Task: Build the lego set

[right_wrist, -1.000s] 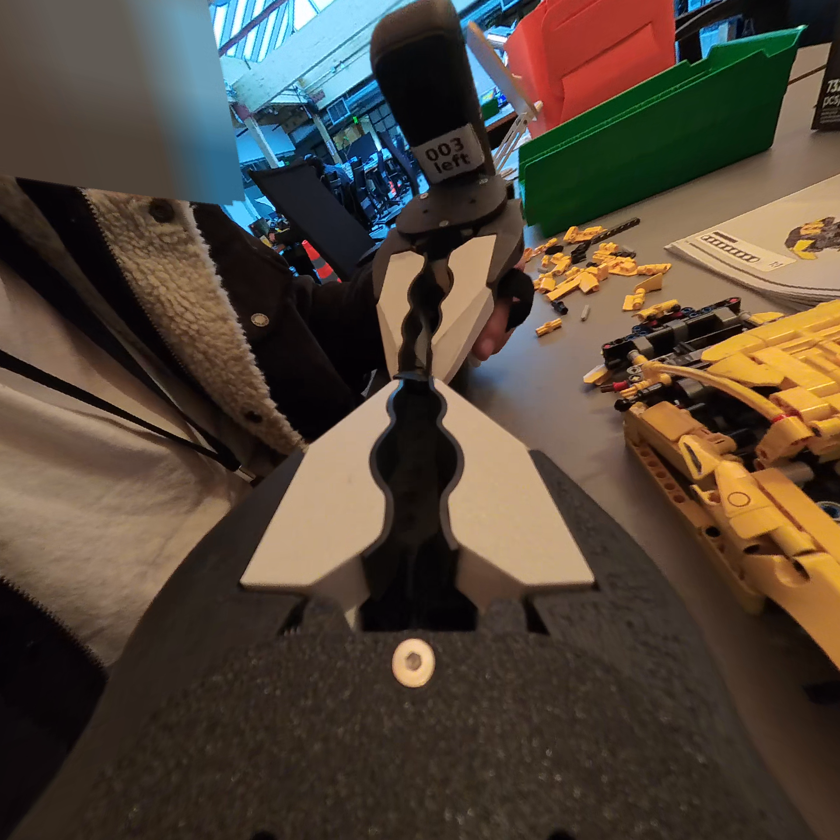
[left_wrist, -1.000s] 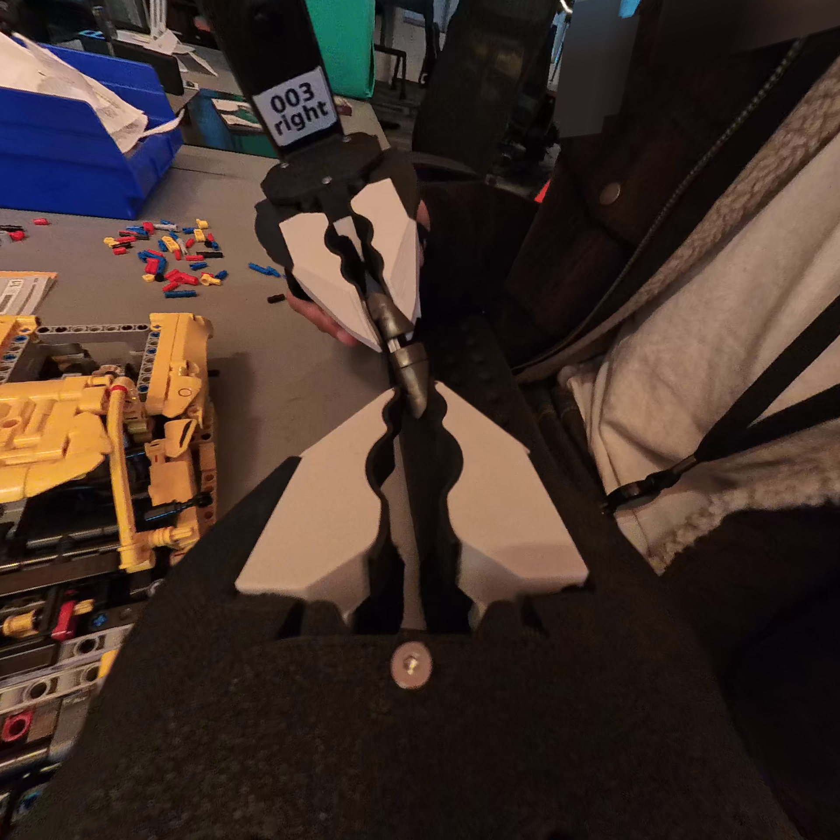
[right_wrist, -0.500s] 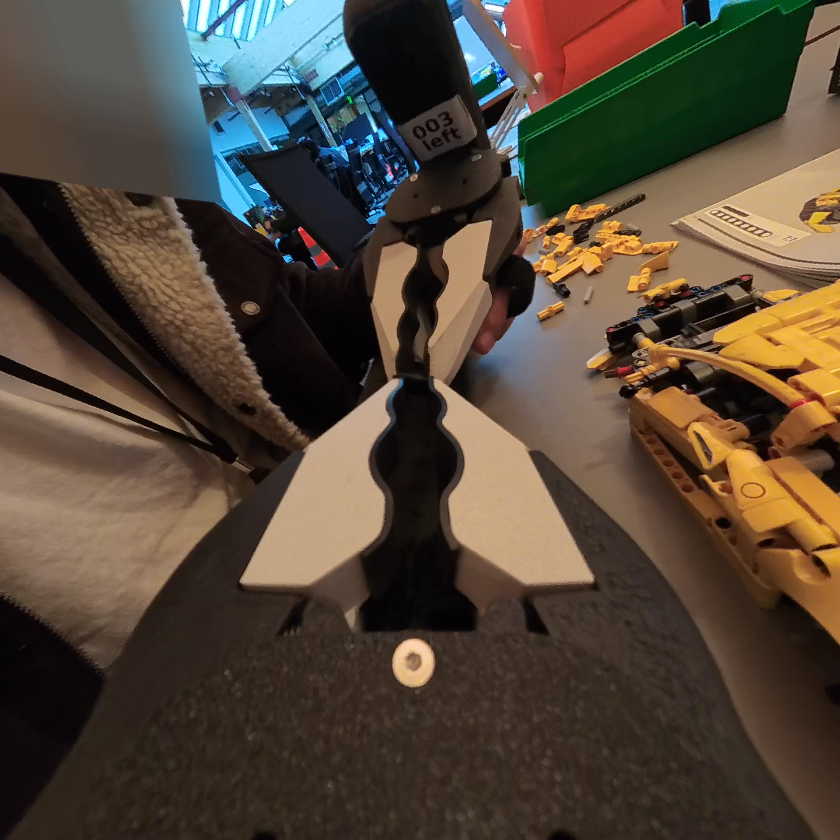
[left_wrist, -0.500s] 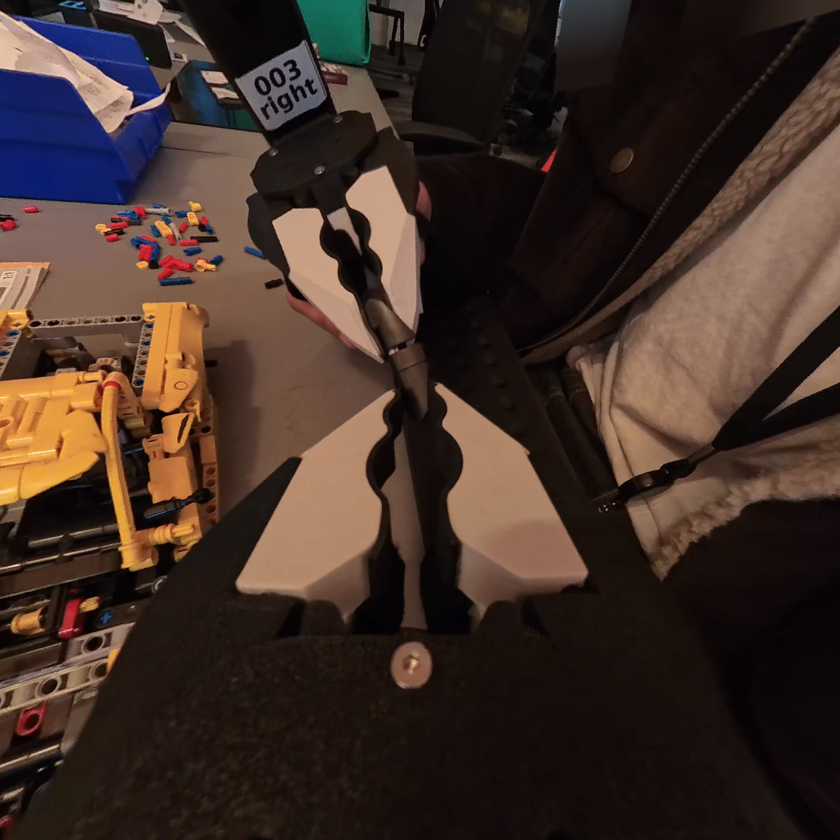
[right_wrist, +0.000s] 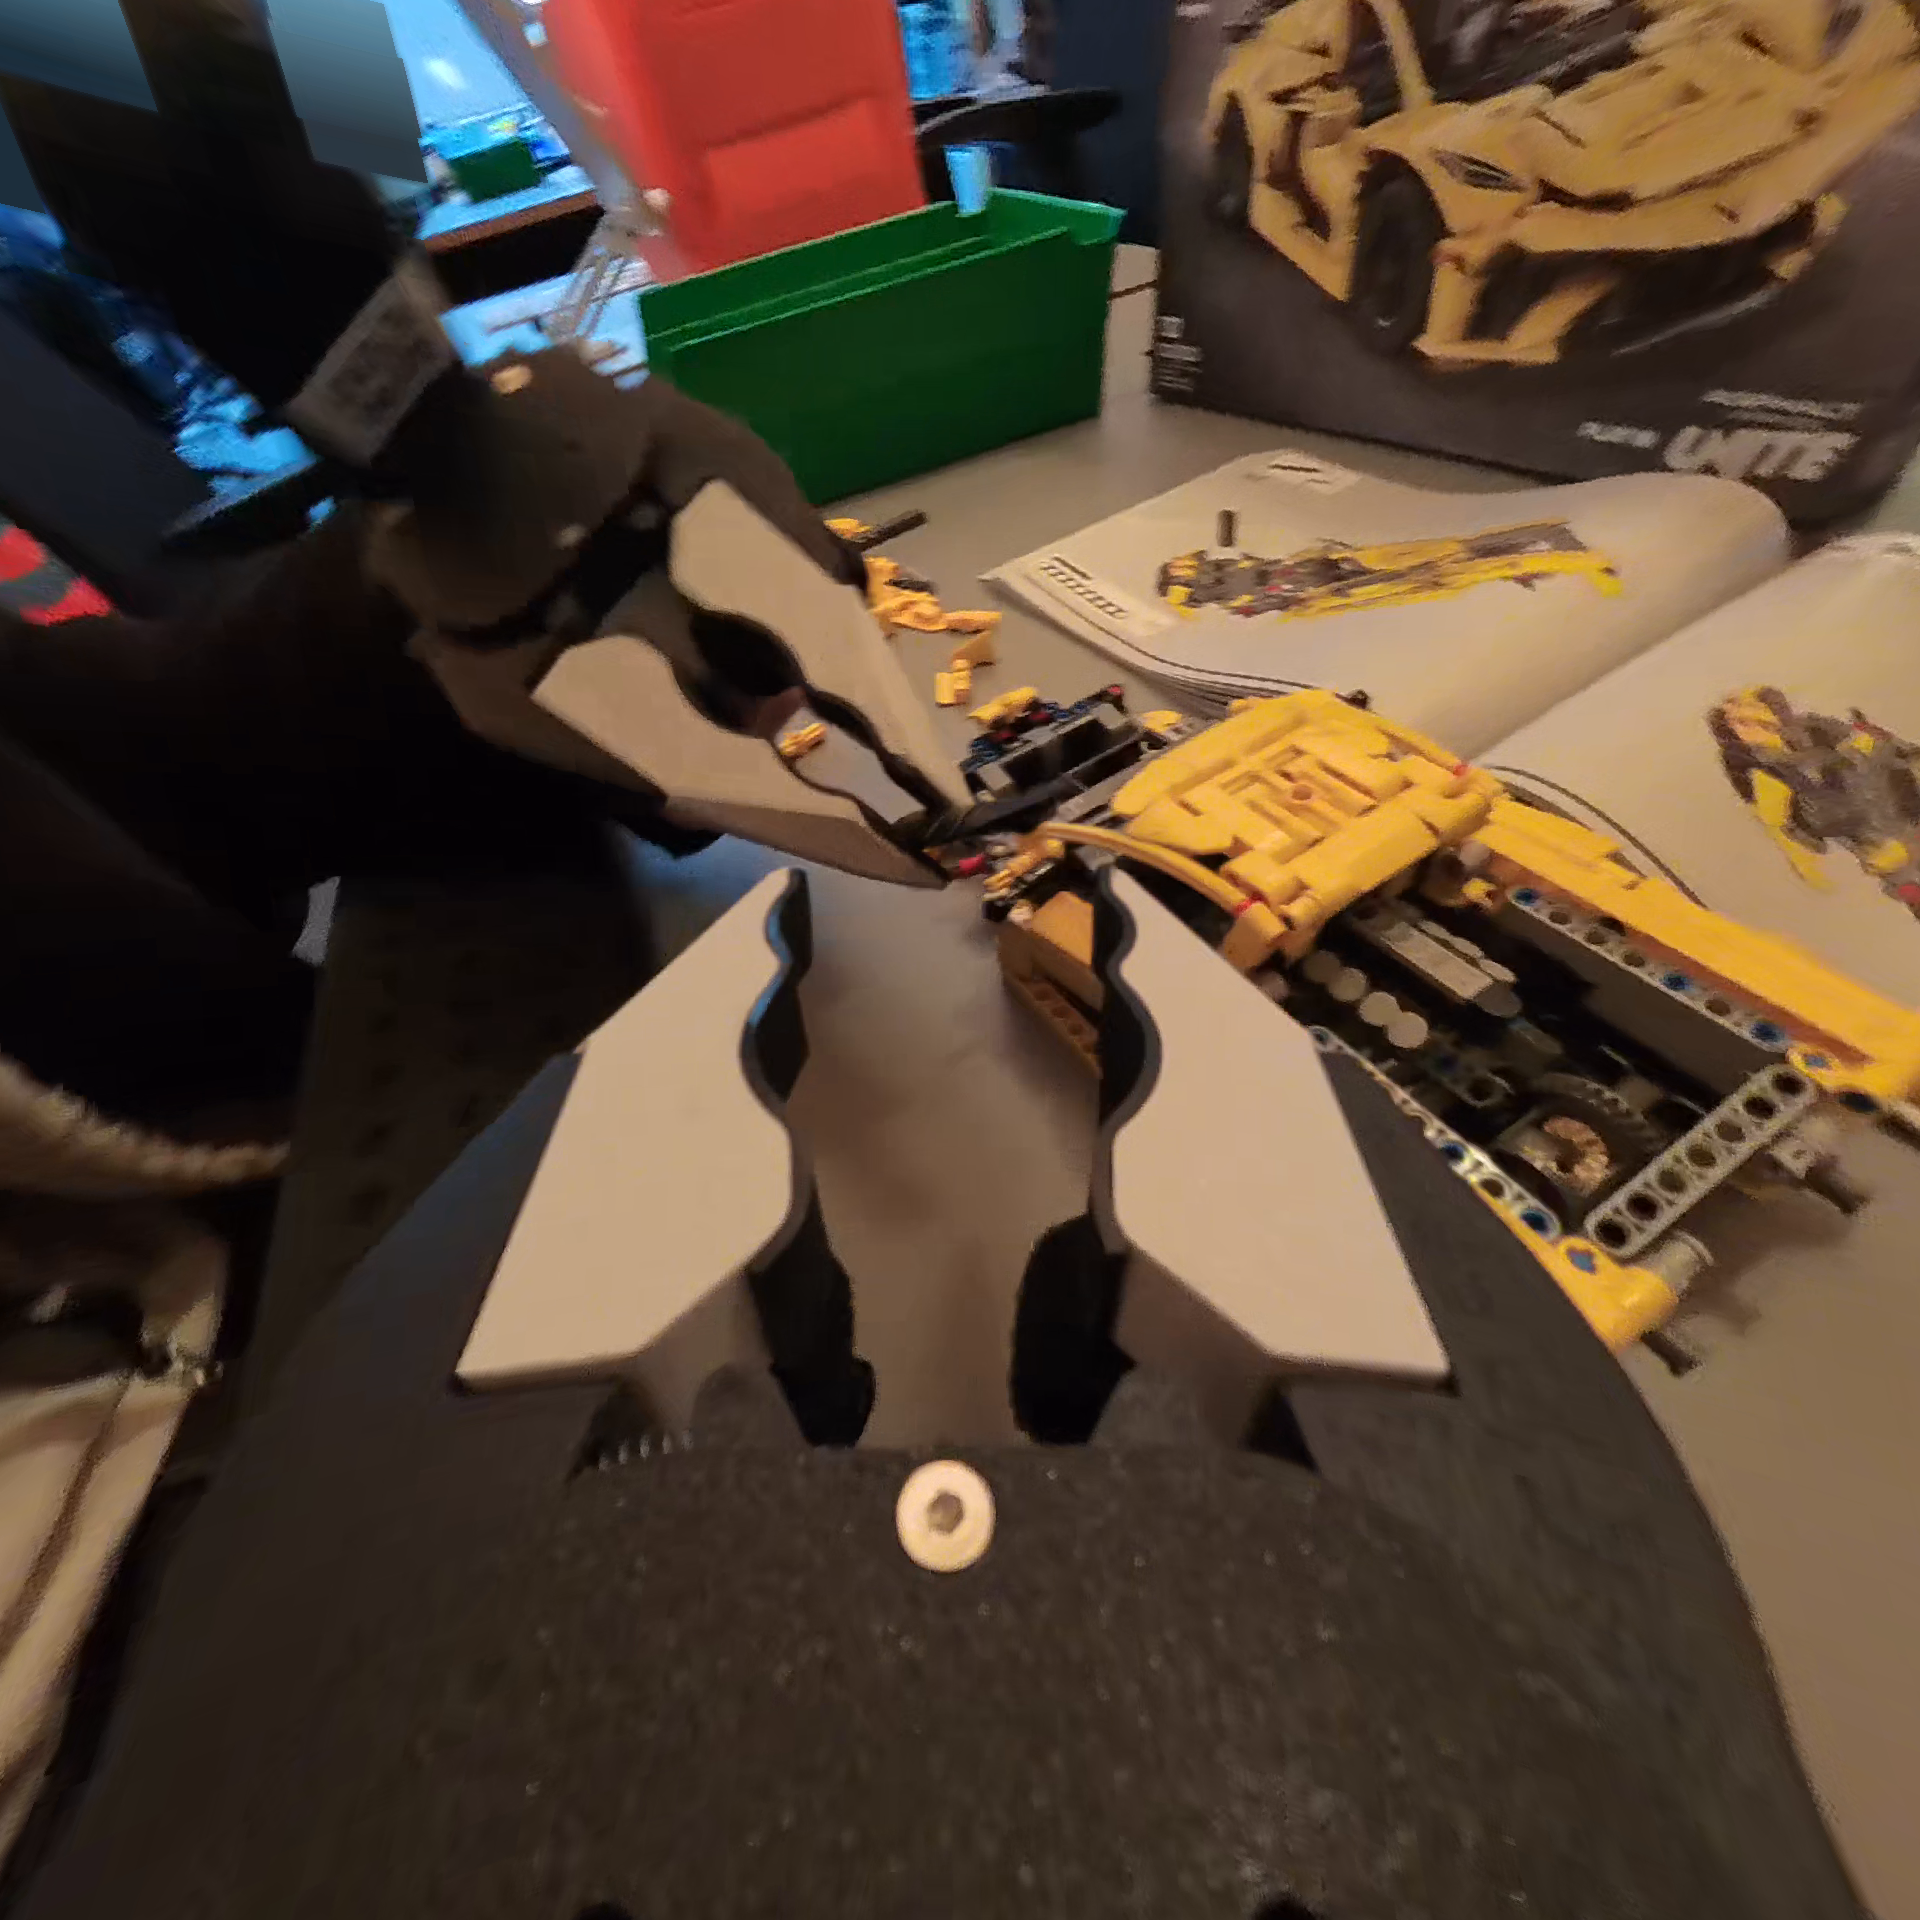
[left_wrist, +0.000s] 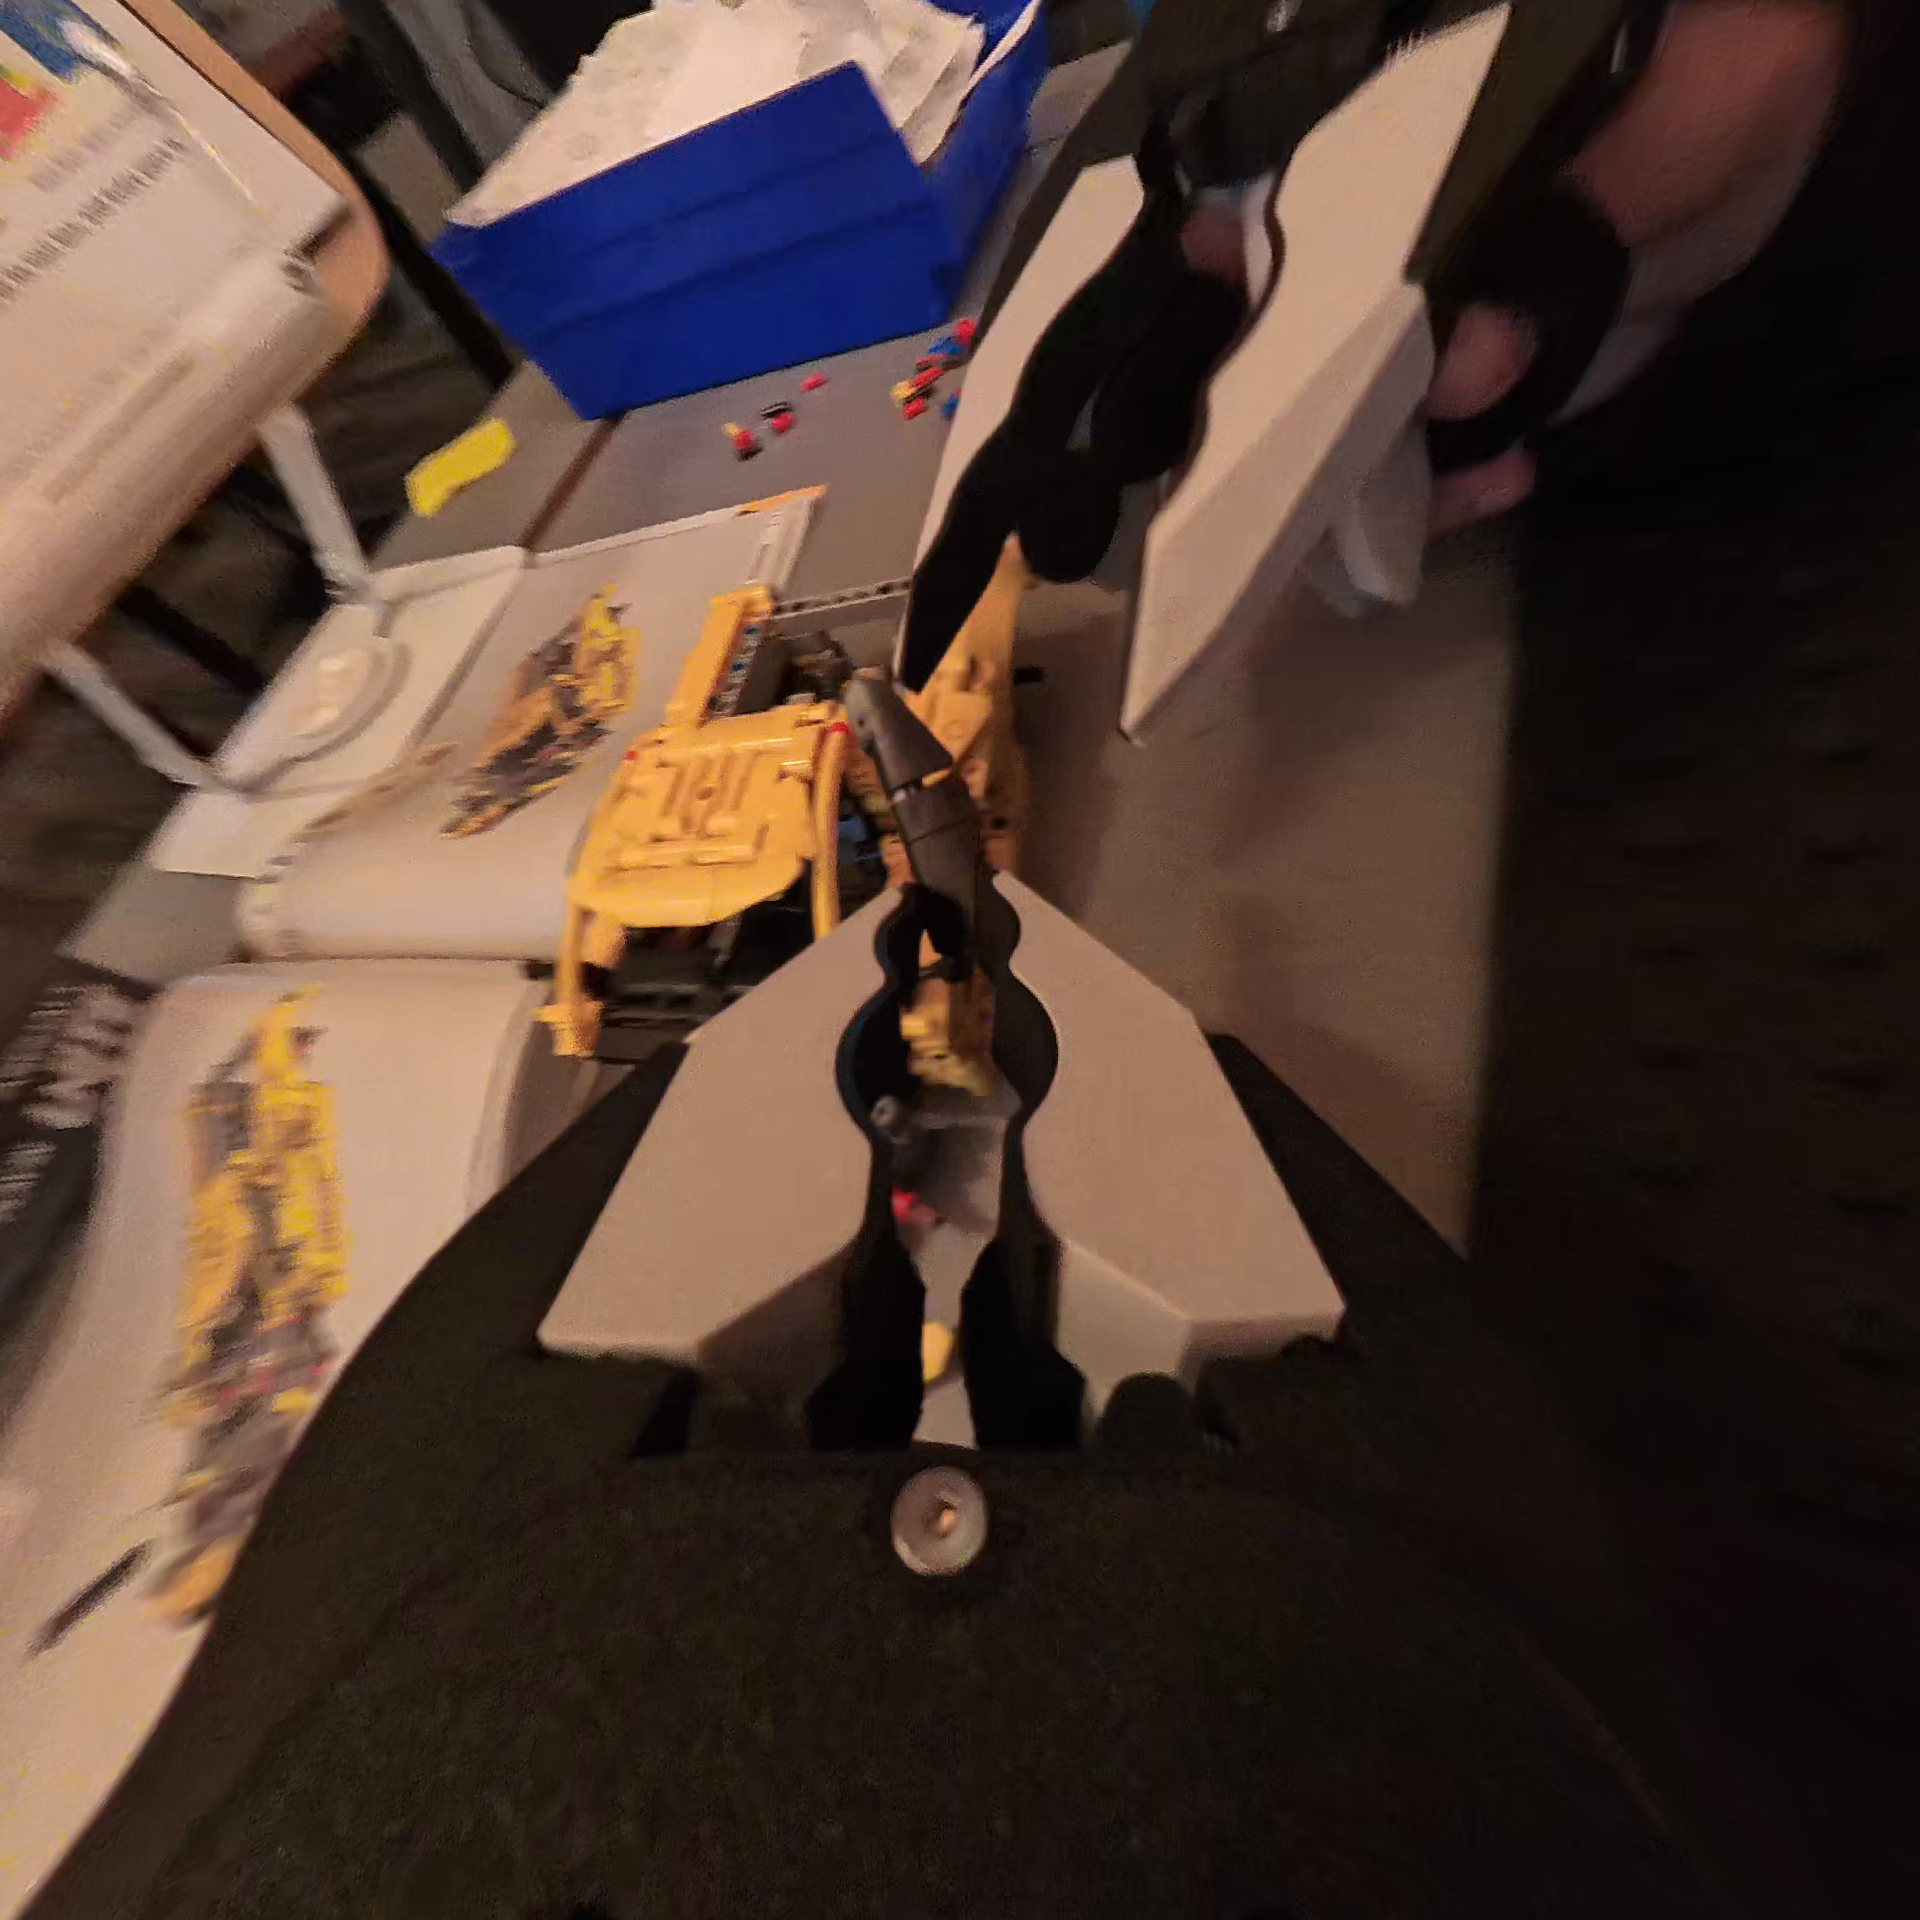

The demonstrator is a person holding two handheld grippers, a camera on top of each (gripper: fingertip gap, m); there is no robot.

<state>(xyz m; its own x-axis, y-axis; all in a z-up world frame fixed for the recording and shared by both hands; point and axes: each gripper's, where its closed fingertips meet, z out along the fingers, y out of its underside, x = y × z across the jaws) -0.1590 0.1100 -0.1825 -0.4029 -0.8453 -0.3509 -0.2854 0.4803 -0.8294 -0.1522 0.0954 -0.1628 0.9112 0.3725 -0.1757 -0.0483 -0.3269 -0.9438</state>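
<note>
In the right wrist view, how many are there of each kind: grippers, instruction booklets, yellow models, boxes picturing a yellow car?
Grippers: 2, left gripper holding dark grey piece, right gripper open
Instruction booklets: 2, far booklet, near booklet
Yellow model: 1
Box: 1
Total: 6

A yellow-and-black model, a green bin, a blue bin, grey-faced tongs.
</note>
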